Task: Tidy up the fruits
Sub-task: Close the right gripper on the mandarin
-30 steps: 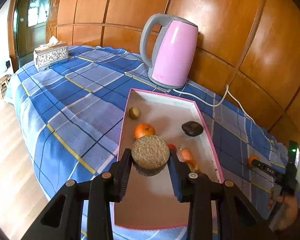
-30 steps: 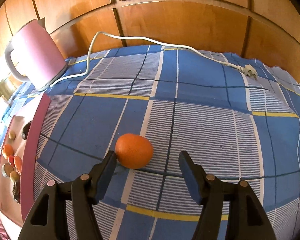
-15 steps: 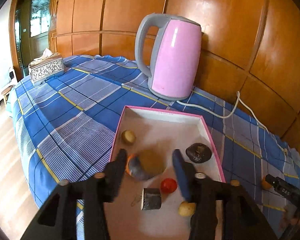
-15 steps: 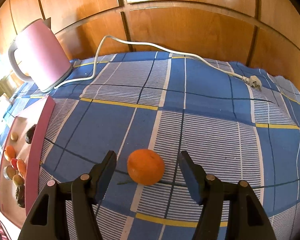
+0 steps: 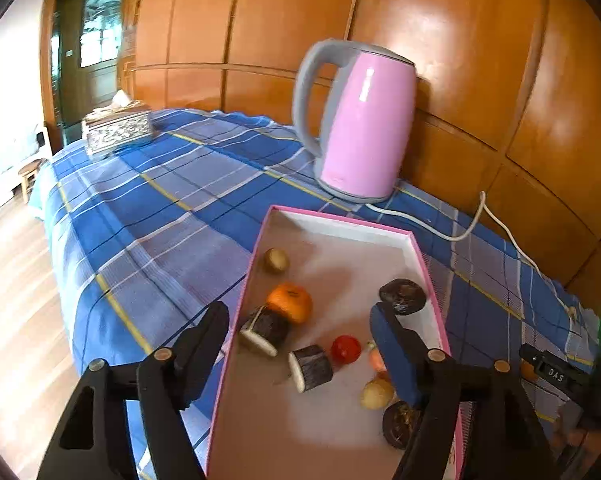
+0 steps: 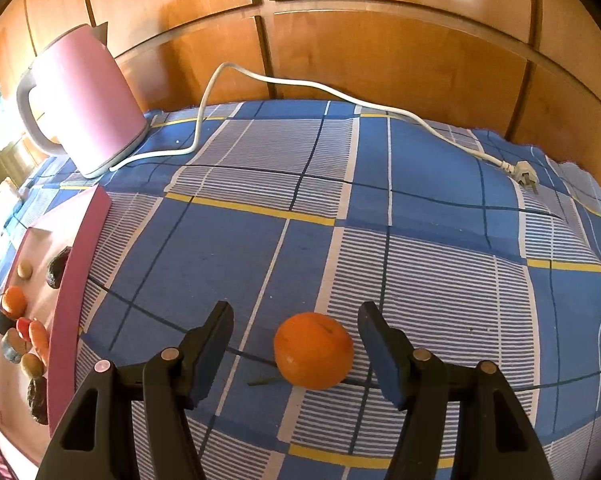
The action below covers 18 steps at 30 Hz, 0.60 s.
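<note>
The pink-rimmed tray (image 5: pixel 428 268) held ten pieces that could be counted: two cut dark cylinders (image 5: pixel 265 330), one orange (image 5: pixel 290 303), one red tomato (image 5: pixel 345 349), one carrot partly hidden by a finger, two small tan round fruits (image 5: pixel 276 260), two dark wrinkled fruits (image 5: pixel 401 296) and one dark lump near the front. A second orange (image 6: pixel 313 350) lay alone on the checked surface (image 6: pixel 420 208), outside the tray and well apart from its wall. The left gripper (image 5: pixel 300 336) hung over the tray, jaws just opened wide, nothing pinched between them. The right gripper (image 6: pixel 296 344) was spread around the lone orange, the right pad close beside it, the left pad clear. One pink kettle (image 5: pixel 364 128) stood beyond the tray's far edge, its cord (image 6: pixel 340 92) trailing along the wall; open cloth lay on all sides of the lone orange
</note>
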Each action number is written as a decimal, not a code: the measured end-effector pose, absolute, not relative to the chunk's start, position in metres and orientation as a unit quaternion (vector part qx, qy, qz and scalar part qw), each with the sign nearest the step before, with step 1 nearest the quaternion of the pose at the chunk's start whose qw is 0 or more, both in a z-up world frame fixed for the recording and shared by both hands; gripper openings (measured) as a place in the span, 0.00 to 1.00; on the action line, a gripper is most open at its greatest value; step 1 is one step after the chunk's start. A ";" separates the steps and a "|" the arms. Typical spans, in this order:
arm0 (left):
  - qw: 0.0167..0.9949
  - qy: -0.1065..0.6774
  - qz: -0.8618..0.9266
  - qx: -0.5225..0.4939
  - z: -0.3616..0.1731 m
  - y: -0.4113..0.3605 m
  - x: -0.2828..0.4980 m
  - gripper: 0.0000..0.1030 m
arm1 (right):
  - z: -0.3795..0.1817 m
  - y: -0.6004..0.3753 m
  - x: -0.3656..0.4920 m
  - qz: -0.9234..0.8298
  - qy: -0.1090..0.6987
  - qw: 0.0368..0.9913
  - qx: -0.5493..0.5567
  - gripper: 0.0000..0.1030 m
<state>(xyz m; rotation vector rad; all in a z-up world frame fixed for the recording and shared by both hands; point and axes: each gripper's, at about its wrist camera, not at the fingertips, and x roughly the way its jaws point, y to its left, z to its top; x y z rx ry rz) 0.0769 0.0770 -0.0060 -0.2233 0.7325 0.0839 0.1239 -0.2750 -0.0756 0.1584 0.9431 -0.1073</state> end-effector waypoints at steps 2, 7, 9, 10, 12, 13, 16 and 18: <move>0.926 0.358 0.046 -0.113 -0.006 0.080 0.073 0.73 | -0.076 -0.273 0.124 -0.050 0.454 0.887 0.074 0.60; 0.925 0.357 0.060 -0.118 -0.006 0.085 0.063 0.76 | -0.074 -0.274 0.122 -0.050 0.451 0.889 0.068 0.40; 0.924 0.357 0.063 -0.120 -0.006 0.086 0.060 0.76 | -0.073 -0.276 0.122 -0.050 0.452 0.888 0.068 0.37; 0.924 0.357 0.064 -0.120 -0.006 0.087 0.058 0.77 | -0.073 -0.277 0.122 -0.050 0.453 0.887 0.069 0.37; 0.924 0.357 0.063 -0.120 -0.005 0.087 0.055 0.78 | -0.074 -0.279 0.123 -0.048 0.456 0.886 0.073 0.37; 0.924 0.358 0.064 -0.119 -0.005 0.088 0.054 0.78 | -0.075 -0.280 0.124 -0.048 0.457 0.885 0.077 0.38; 0.923 0.360 0.063 -0.120 -0.006 0.089 0.050 0.78 | -0.075 -0.282 0.126 -0.048 0.461 0.882 0.086 0.44; 0.923 0.361 0.063 -0.120 -0.007 0.090 0.047 0.78 | -0.076 -0.279 0.127 -0.049 0.463 0.881 0.078 0.46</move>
